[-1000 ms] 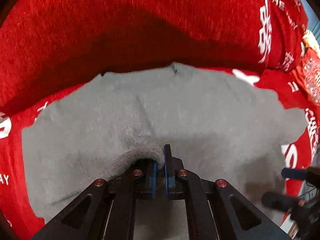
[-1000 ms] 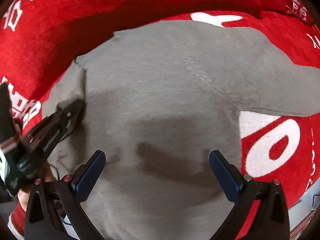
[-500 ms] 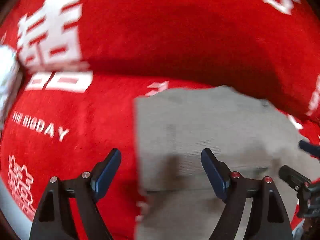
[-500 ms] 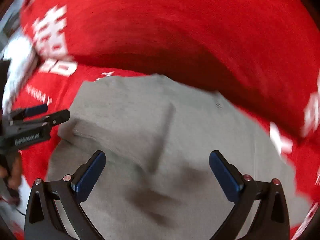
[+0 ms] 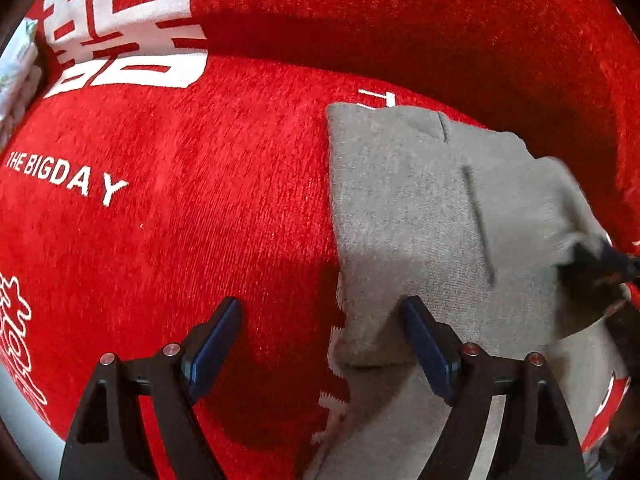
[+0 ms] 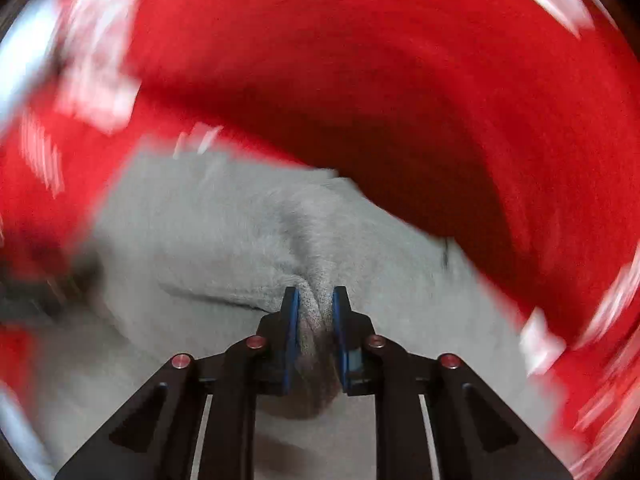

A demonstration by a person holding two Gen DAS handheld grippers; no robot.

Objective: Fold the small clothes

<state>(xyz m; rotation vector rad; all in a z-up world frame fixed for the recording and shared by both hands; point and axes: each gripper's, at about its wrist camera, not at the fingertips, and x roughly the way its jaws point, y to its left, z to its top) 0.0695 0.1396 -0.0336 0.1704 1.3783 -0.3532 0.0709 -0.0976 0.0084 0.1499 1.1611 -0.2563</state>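
Observation:
A grey knit garment (image 5: 404, 208) lies partly folded on a red plush cover (image 5: 200, 208), its left edge straight. My left gripper (image 5: 324, 316) is open and empty; its right finger (image 5: 428, 348) rests at the garment's near left edge. My right gripper (image 6: 314, 300) is shut on a bunched fold of the grey garment (image 6: 224, 232), seen blurred in the right wrist view. It also shows at the right edge of the left wrist view (image 5: 600, 260), pinching the garment's right side and lifting it.
The red cover carries white characters (image 5: 120, 32) and the words THE BIGDAY (image 5: 64, 178). It rises into a red backrest (image 5: 400, 12) behind the garment. A pale object (image 5: 16, 68) sits at the far left edge.
My left gripper let go of the garment and opened, then settled at its left edge. My right gripper went from open to shut on a fold of the garment and is moving fast.

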